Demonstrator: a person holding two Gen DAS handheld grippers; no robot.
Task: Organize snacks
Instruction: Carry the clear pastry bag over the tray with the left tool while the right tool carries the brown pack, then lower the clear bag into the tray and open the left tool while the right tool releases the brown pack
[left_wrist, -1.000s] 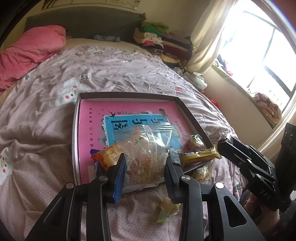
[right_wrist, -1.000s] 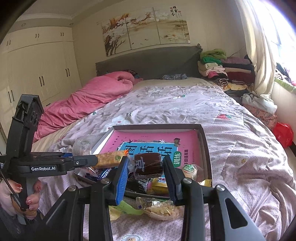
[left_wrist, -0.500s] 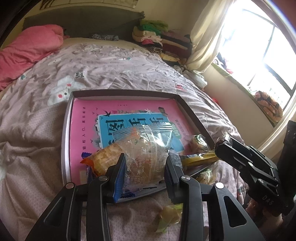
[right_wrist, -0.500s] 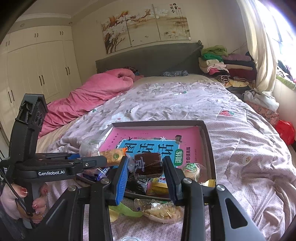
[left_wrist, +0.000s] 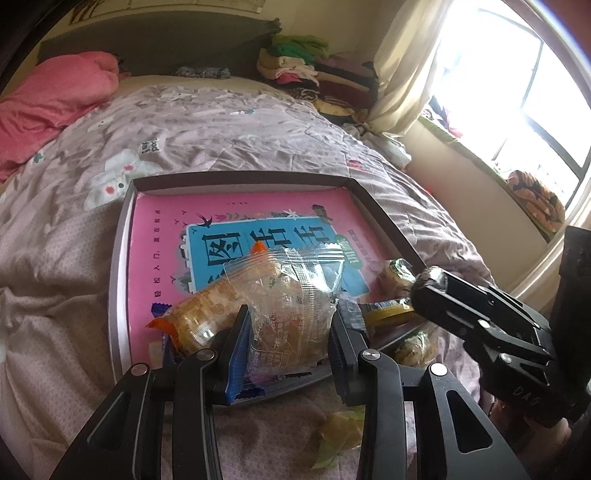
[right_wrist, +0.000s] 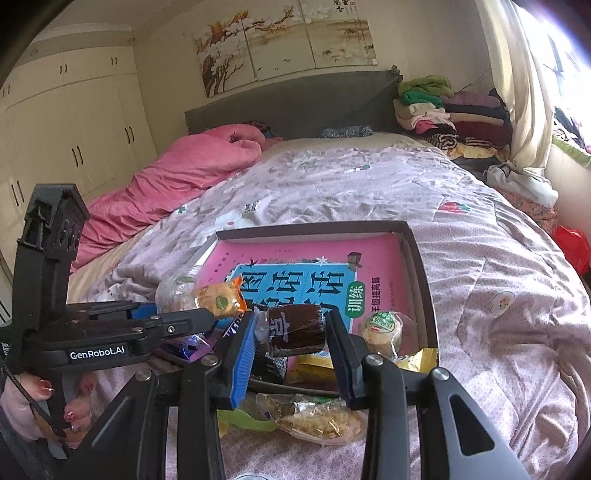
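Observation:
A shallow dark-rimmed box (left_wrist: 118, 258) (right_wrist: 421, 266) with a pink and blue printed bottom lies on the bed. My left gripper (left_wrist: 290, 332) is shut on a clear plastic snack bag (left_wrist: 291, 295) over the box's near edge, beside an orange-ended cracker pack (left_wrist: 199, 314). My right gripper (right_wrist: 291, 332) is shut on a dark brown wrapped snack (right_wrist: 295, 328) over the box's near part. A round green-labelled snack (right_wrist: 382, 326) and a yellow packet (right_wrist: 314, 363) lie in the box. A clear-wrapped snack (right_wrist: 317, 421) and a green wrapper (left_wrist: 338, 432) lie on the quilt outside it.
The box sits on a lilac patterned quilt (right_wrist: 498, 295). A pink duvet (right_wrist: 192, 173) is heaped at the far left, folded clothes (right_wrist: 443, 110) are stacked by the headboard, and a window with curtain (left_wrist: 480, 92) is on the right.
Both grippers have moved forward over the box's near edge, each still holding its snack. The box looks larger and closer in both views.

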